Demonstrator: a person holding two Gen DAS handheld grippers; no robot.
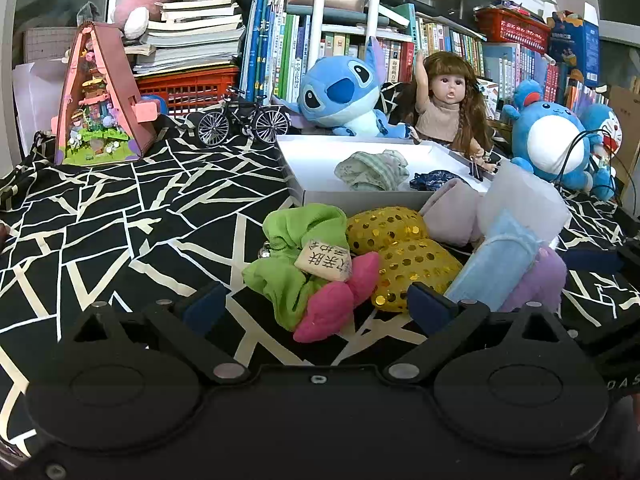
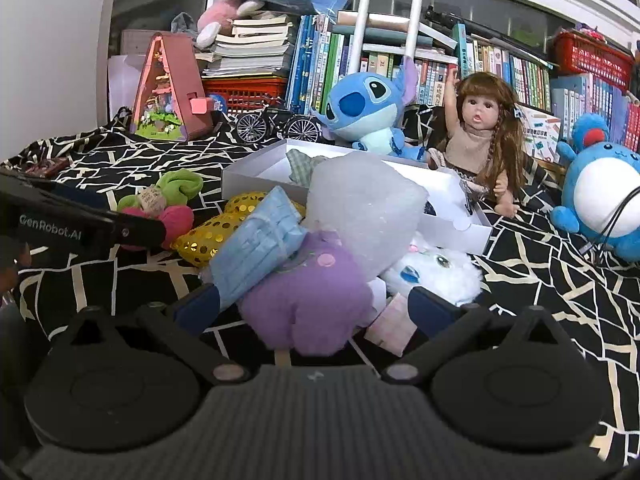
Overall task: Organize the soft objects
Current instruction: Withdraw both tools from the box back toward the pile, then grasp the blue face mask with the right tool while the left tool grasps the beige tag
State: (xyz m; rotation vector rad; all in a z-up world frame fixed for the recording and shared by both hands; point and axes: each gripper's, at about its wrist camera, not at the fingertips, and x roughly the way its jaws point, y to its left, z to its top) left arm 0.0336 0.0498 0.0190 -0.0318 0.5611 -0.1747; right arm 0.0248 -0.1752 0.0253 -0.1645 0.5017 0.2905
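A pile of soft things lies on the black-and-white cloth before a white box [image 1: 304, 194]. In the left wrist view my left gripper [image 1: 316, 306] is open, its fingers either side of a pink and green plush [image 1: 324, 304] with a beige tag; a gold sequin cushion [image 1: 404, 256] and a blue face mask pack [image 1: 492, 264] lie beside it. In the right wrist view my right gripper [image 2: 316, 306] is open around a purple plush [image 2: 312, 300], with the mask pack [image 2: 260, 248], a white foam wrap [image 2: 364, 216] and a white fluffy toy [image 2: 436, 268] close by. The box [image 2: 256, 180] holds a green checked cloth [image 1: 372, 170] and a dark blue scrunchie [image 1: 430, 180].
A Stitch plush [image 1: 344, 92], a doll [image 1: 448, 104], blue round plushes [image 1: 552, 140], a model bicycle [image 1: 242, 120] and a pink toy house [image 1: 100, 100] stand behind the box, before bookshelves. The left gripper's body [image 2: 80, 224] crosses the left of the right wrist view.
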